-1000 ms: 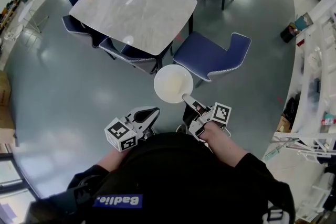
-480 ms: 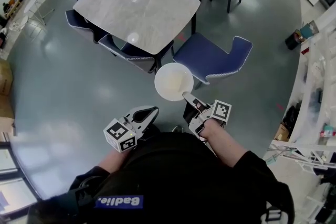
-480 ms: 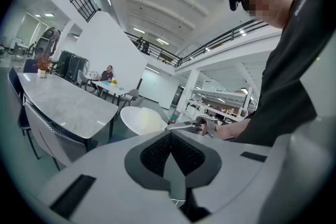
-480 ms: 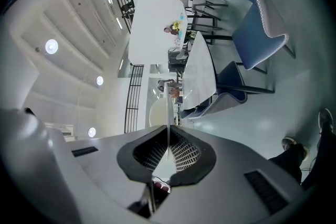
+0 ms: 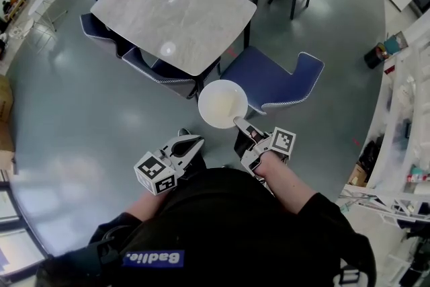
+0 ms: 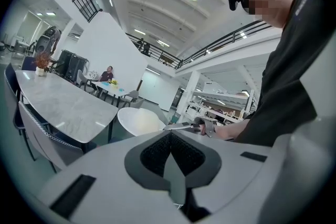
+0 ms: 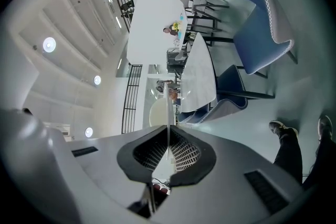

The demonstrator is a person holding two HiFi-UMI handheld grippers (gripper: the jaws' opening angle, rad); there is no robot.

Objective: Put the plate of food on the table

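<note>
Jaws of the right gripper are clamped on the near rim of a white plate. The plate juts forward from them, roughly level, above the grey floor. In the right gripper view the rim shows edge-on, a thin line running straight out between the two pads. No food can be made out on the plate in any view.

The left gripper hangs just behind and to the left of the plate without touching it. Its jaws are together with nothing between them.

The marble-topped table lies ahead and to the left of the plate. In the head view its long axis runs from upper left to lower right, and its nearest corner points at the plate's far rim. The plate is not yet over the tabletop. Dark chairs are tucked in along the table's near long side. A blue chair stands pulled out to the right, just beyond the plate.

The right gripper alone carries the load and is the nearer of the two to that corner, so the set-down looks to be its job. The likely move is forward and a little left, over the corner and between the tucked chairs and the blue one, with the plate kept level in its one-sided grip. The left gripper is free to steady the opposite rim if needed.
</note>
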